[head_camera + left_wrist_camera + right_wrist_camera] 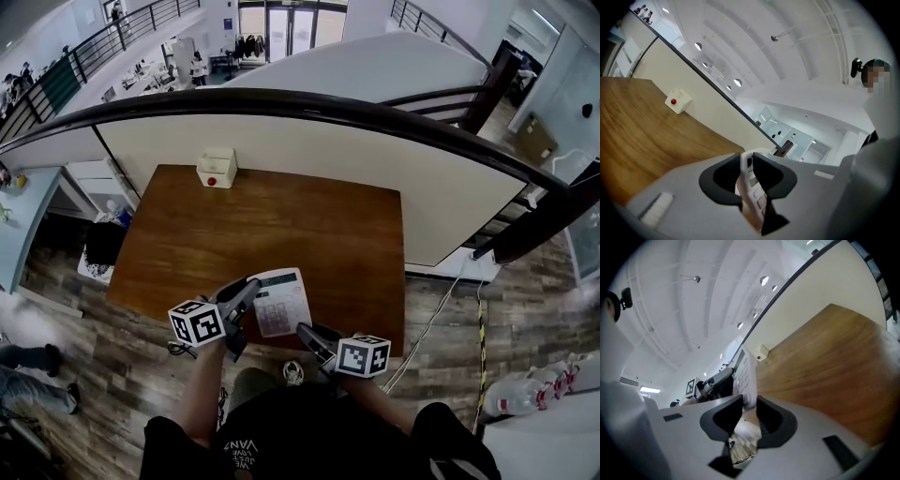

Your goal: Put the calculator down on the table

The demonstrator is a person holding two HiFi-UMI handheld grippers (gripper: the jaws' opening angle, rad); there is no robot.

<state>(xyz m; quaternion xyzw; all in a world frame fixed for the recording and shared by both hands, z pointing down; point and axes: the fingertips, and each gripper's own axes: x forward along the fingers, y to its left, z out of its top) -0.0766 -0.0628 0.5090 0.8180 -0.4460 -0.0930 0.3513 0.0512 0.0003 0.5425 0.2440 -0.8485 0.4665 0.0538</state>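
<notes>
A white calculator (pixel 279 302) hangs over the near edge of the brown wooden table (pixel 281 230), held between both grippers. My left gripper (pixel 246 292) is shut on its left edge. My right gripper (pixel 306 331) is shut on its near right corner. In the left gripper view the calculator (pixel 752 190) stands edge-on between the dark pads, its keys showing, with the left gripper (pixel 746 161) clamped on it. In the right gripper view the calculator (pixel 746 373) rises from between the jaws of the right gripper (pixel 749 405). Whether it touches the table I cannot tell.
A small white box with a red button (pixel 217 169) sits at the table's far edge, also seen as the white box (pixel 678 100) and the white box (pixel 762 352). A cream panel under a dark railing (pixel 309 103) bounds the far side. A black bag (pixel 101 244) lies left of the table.
</notes>
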